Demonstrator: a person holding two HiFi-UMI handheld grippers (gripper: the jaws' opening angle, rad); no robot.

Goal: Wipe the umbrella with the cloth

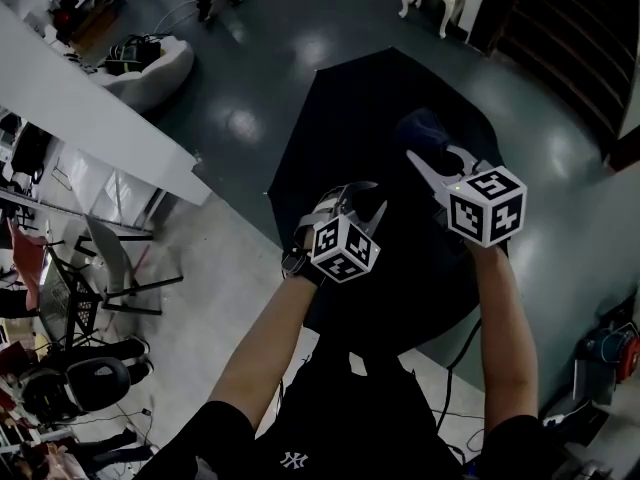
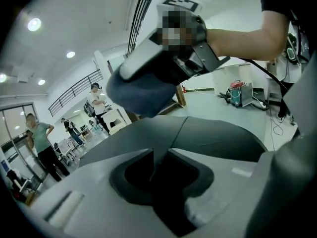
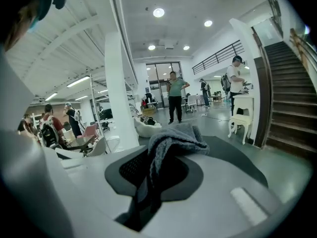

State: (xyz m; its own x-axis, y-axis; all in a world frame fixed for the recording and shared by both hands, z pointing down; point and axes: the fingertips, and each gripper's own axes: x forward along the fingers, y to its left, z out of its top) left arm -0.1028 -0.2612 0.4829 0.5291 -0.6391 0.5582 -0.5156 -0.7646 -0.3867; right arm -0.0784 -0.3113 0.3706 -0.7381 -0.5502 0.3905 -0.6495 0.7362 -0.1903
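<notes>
The black umbrella (image 1: 340,118) lies open on the floor (image 1: 250,88), its near edge hidden behind the person's arms. The left tool (image 1: 360,203) is pressed together low over the canopy and seems to pinch its fabric, though the dark pads blur into it. The right tool (image 1: 440,158) clamps a bunched cloth (image 3: 173,138) held over the canopy, and from the head view only a dark lump of the cloth shows past that tool.

Head view: from above, steeply down onto the umbrella (image 1: 340,118) and floor (image 1: 250,78).
Left gripper view: close, low over the umbrella, facing the cloth (image 2: 138,95).
Right gripper view: close, low, facing the stairs (image 3: 290,103).
Shared: umbrella, cloth.
</notes>
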